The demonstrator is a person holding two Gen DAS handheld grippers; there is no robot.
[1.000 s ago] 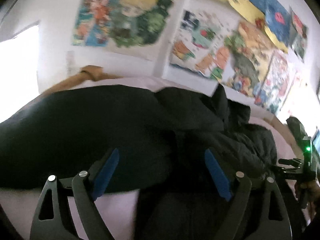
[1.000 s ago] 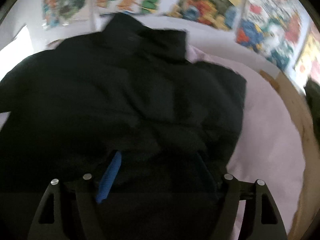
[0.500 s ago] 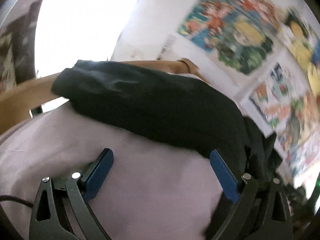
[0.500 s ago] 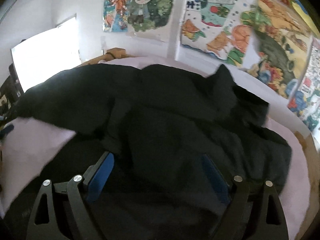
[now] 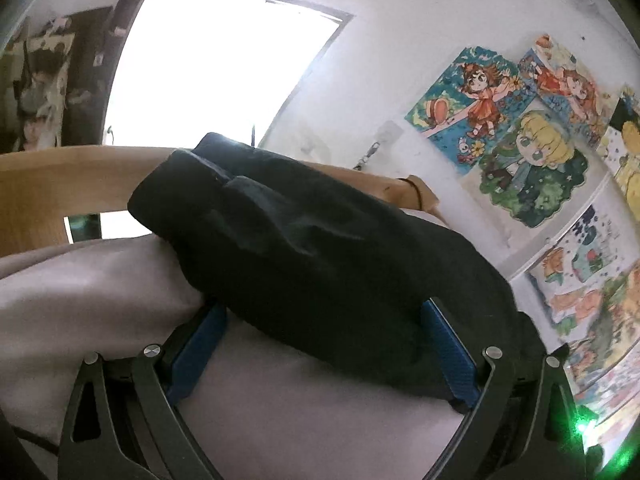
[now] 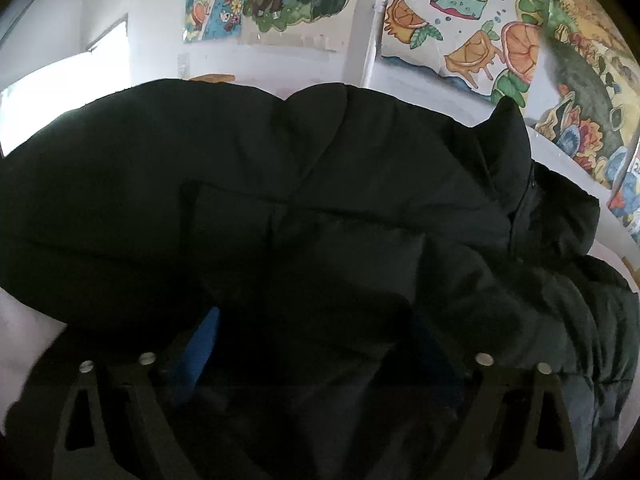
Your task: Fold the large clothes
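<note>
Left wrist view shows the left gripper (image 5: 322, 344) with its two blue pads (image 5: 196, 350) spread wide, and nothing is pinched between them. A long part of the black jacket (image 5: 320, 256), maybe a sleeve, lies across the pale pink sheet (image 5: 92, 292) and passes over the tips of both fingers; I cannot tell if the pads touch it. Behind the jacket a wooden frame (image 5: 52, 188) runs along the edge of the sheet, and above it there is a bright window (image 5: 208, 68). Cartoon posters (image 5: 512, 132) hang on the white wall to the right. Right wrist view shows the right gripper (image 6: 316, 344) low and very close to the jacket (image 6: 280, 208), which fills almost all this picture in puffy folds, with a raised collar (image 6: 512, 140) at the right side. The fingers stand far apart with dark fabric between and over them, but the shadow is deep, so I cannot tell whether they hold it. More posters (image 6: 460, 32) are on the wall behind.
</note>
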